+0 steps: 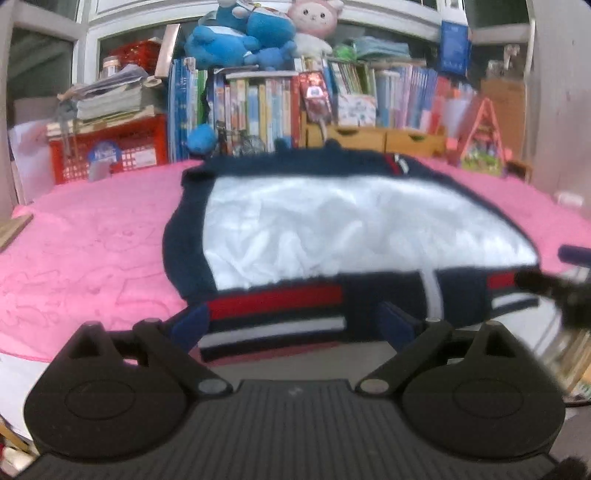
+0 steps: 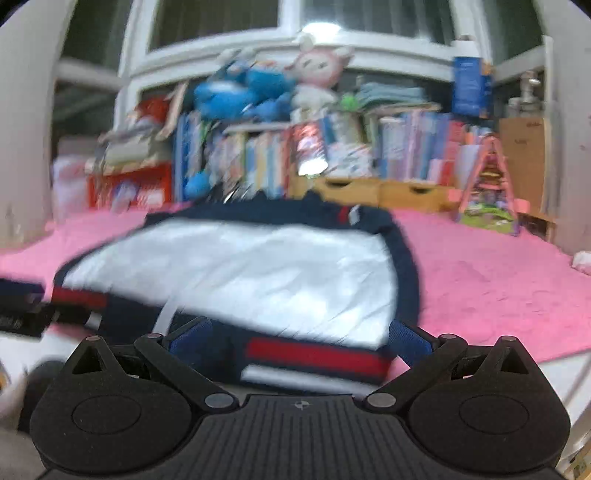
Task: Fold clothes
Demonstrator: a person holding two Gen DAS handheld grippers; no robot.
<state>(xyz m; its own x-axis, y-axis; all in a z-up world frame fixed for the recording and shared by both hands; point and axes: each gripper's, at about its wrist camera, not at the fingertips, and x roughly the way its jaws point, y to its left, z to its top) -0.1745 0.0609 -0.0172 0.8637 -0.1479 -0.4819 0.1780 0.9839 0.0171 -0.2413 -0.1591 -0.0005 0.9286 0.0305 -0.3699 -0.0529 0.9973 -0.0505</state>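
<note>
A navy garment [image 1: 332,229] with a white middle panel and a red-and-white striped hem lies flat on the pink table cover [image 1: 92,251]. My left gripper [image 1: 291,325] is open at the near edge, and the left part of the striped hem lies between its blue pads [image 1: 188,326]. In the right wrist view, which is blurred, the same garment [image 2: 240,273] fills the middle. My right gripper [image 2: 299,339] is open too, straddling the right end of the hem. Each gripper shows at the edge of the other's view: the right one [image 1: 554,291] and the left one [image 2: 22,314].
Behind the table stands a row of books [image 1: 258,107] with blue and pink plush toys [image 1: 258,33] on top. A red crate [image 1: 110,151] sits at the back left, wooden drawers [image 1: 376,138] at the back middle and a pink triangular toy [image 1: 484,140] at the back right. The table's white front edge [image 2: 554,369] is near.
</note>
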